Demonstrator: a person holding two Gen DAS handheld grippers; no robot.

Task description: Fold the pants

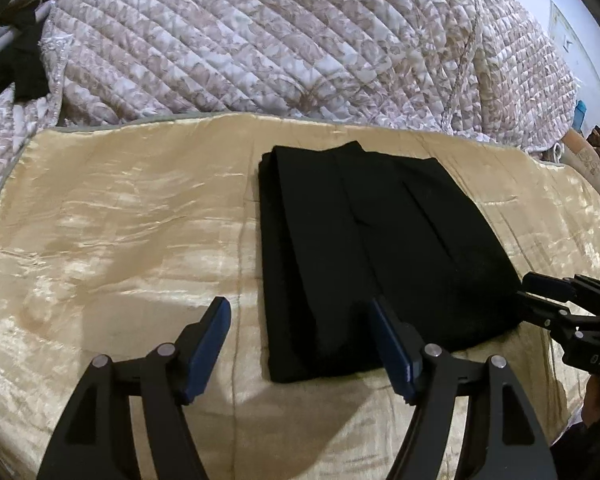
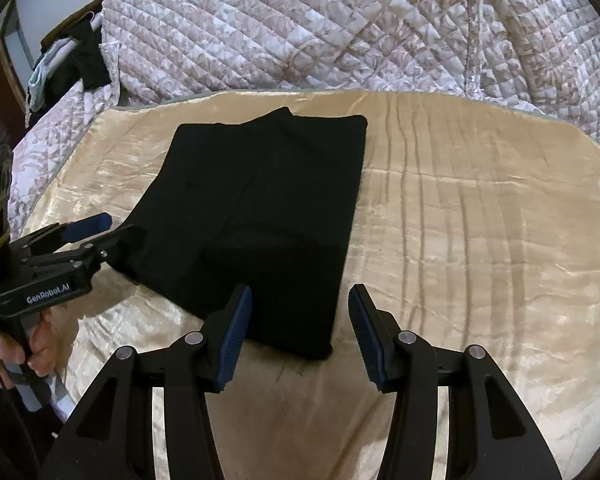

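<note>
Now the black pants (image 1: 376, 252) lie folded in a neat pile on the shiny gold sheet (image 1: 120, 216).

The left gripper (image 1: 300, 312) is spread wide and holds nothing; its right finger hangs over the near edge of the pants. The right gripper (image 2: 300, 296) is partly spread and empty, at the near right corner of the pile. A flowery quilt (image 2: 300, 20) is bunched up behind the sheet.
</note>
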